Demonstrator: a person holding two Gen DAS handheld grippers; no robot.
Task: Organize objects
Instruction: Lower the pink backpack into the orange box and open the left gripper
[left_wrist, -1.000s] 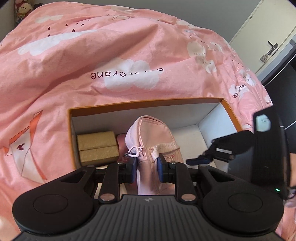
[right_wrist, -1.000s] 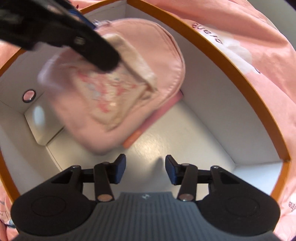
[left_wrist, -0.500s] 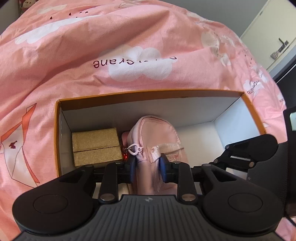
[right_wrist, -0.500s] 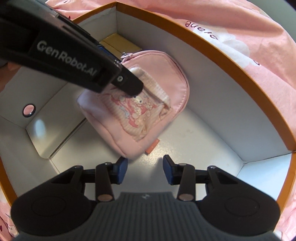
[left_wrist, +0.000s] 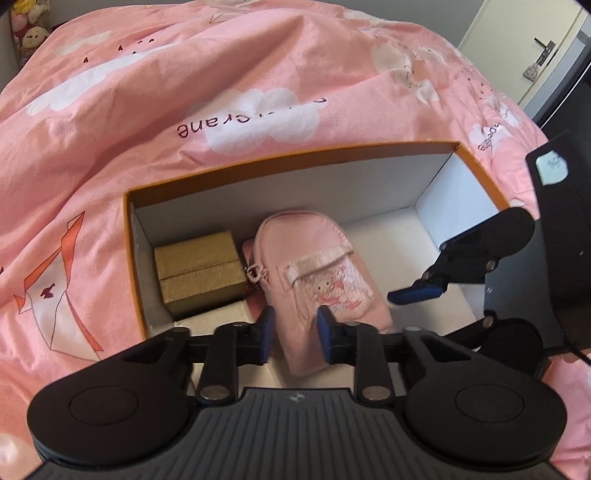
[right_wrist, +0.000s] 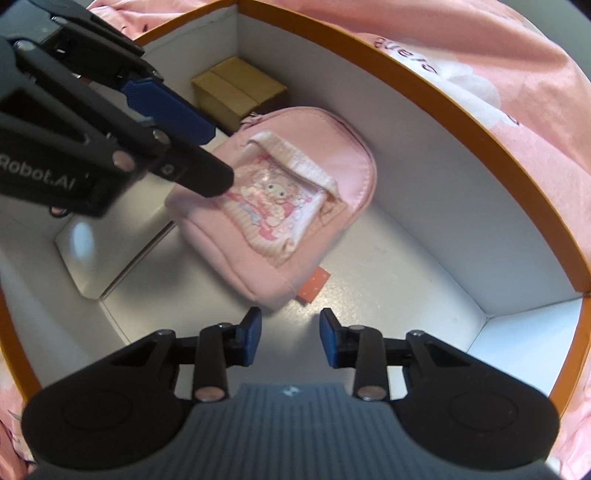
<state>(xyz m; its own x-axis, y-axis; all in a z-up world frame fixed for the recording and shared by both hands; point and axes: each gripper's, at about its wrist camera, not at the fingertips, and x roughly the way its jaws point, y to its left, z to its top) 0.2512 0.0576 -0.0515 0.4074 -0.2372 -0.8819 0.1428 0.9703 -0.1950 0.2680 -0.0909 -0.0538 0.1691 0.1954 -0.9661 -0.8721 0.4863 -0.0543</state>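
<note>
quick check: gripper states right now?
Left gripper: jaws narrow, just been closing, over the flat pink fabric pouch; grip cannot be told.
Right gripper: open, just been closing, nothing between.

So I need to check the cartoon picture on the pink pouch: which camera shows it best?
The right wrist view: the pink pouch lies face-up there, the picture large and unobstructed. In the left wrist view the pouch is foreshortened and the left gripper covers its lower end.

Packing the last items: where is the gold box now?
In the left wrist view, the gold box sits in the orange-rimmed box's left corner, beside the pink pouch.
</note>
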